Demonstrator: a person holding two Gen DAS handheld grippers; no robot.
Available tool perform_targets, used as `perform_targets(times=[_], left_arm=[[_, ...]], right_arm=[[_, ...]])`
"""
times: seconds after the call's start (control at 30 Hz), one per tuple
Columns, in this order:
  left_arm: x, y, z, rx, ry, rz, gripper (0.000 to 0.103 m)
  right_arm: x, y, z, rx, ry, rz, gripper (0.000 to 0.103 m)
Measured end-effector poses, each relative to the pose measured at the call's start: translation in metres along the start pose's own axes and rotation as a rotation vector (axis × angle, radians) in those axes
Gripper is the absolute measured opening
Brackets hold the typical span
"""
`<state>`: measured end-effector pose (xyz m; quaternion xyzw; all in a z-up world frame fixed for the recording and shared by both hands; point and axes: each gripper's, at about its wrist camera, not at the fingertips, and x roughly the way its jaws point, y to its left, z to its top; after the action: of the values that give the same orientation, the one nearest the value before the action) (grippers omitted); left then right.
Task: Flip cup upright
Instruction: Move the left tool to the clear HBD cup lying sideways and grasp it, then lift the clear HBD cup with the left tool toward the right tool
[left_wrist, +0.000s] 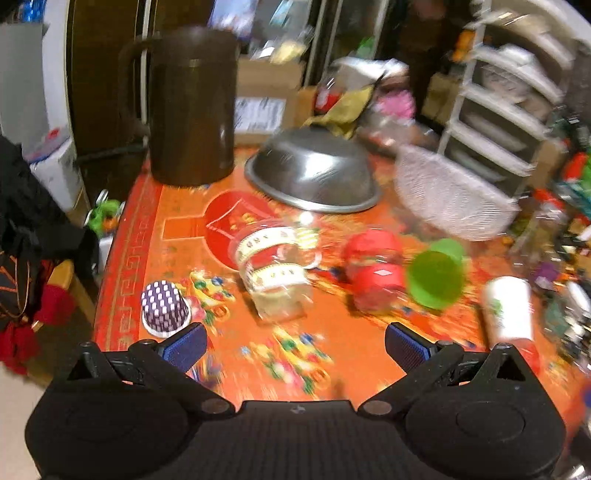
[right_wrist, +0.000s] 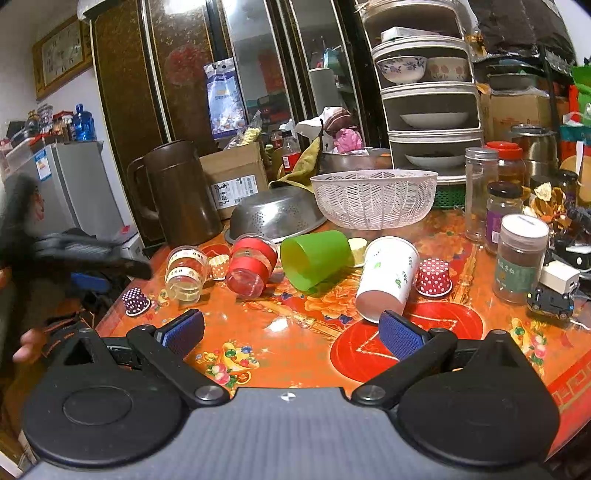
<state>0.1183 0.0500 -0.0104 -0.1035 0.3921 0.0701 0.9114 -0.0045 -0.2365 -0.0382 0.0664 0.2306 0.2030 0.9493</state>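
Observation:
Several cups lie on their sides on the orange patterned table (right_wrist: 295, 347): a clear cup with white bands (right_wrist: 184, 271) (left_wrist: 275, 271), a clear cup with red bands (right_wrist: 251, 267) (left_wrist: 373, 271), a green plastic cup (right_wrist: 314, 260) (left_wrist: 436, 275) and a white paper cup (right_wrist: 388, 277) (left_wrist: 508, 308). My left gripper (left_wrist: 295, 347) is open and empty, near the table's left edge, in front of the white-banded cup. It shows blurred at the left of the right wrist view (right_wrist: 88, 266). My right gripper (right_wrist: 291, 334) is open and empty, its right fingertip just before the paper cup's mouth.
A purple dotted cupcake liner (left_wrist: 164, 308) (right_wrist: 135, 301) and a red dotted one (right_wrist: 434, 277) sit upside down. A brown jug (right_wrist: 177, 192), an upturned steel colander (right_wrist: 275, 214), a white basket (right_wrist: 373, 197) and several jars (right_wrist: 521, 258) stand behind and to the right.

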Motion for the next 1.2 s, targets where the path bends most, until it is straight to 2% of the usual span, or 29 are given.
perform_targets(times=[0.1, 0.17, 0.23, 0.47, 0.6, 0.7, 0.77, 0.83, 0.97, 1.2], left_arm=[[0.034, 0.008, 0.022, -0.060, 0.040, 0.077, 0.101], [0.051, 0.011, 0.031, -0.098, 0.084, 0.073, 0.095], [0.063, 0.011, 0.036, -0.128, 0.116, 0.072, 0.095], [0.094, 0.002, 0.036, -0.147, 0.175, 0.109, 0.091], [0.104, -0.001, 0.039, -0.147, 0.194, 0.143, 0.083], [0.107, -0.002, 0.039, -0.148, 0.200, 0.156, 0.074], [0.108, -0.004, 0.038, -0.135, 0.206, 0.163, 0.060], [0.102, -0.003, 0.036, -0.129, 0.202, 0.163, 0.058], [0.061, -0.010, 0.023, -0.070, 0.127, 0.140, 0.058], [-0.041, -0.030, -0.029, 0.095, 0.040, 0.012, 0.058]], right_arm=[[-0.004, -0.007, -0.001, 0.014, -0.006, 0.011, 0.102], [-0.006, -0.011, -0.002, 0.018, -0.009, 0.014, 0.102], [-0.009, -0.016, -0.002, 0.021, -0.009, 0.011, 0.102], [-0.017, -0.033, -0.002, 0.051, -0.019, 0.001, 0.102], [-0.018, -0.036, -0.004, 0.052, -0.017, 0.002, 0.102], [-0.019, -0.037, -0.004, 0.052, -0.017, 0.003, 0.102], [-0.019, -0.037, -0.004, 0.052, -0.018, 0.002, 0.102], [-0.019, -0.037, -0.004, 0.052, -0.020, 0.004, 0.102], [-0.021, -0.037, -0.006, 0.049, -0.023, 0.011, 0.102], [-0.016, -0.039, -0.009, 0.058, -0.002, 0.010, 0.102]])
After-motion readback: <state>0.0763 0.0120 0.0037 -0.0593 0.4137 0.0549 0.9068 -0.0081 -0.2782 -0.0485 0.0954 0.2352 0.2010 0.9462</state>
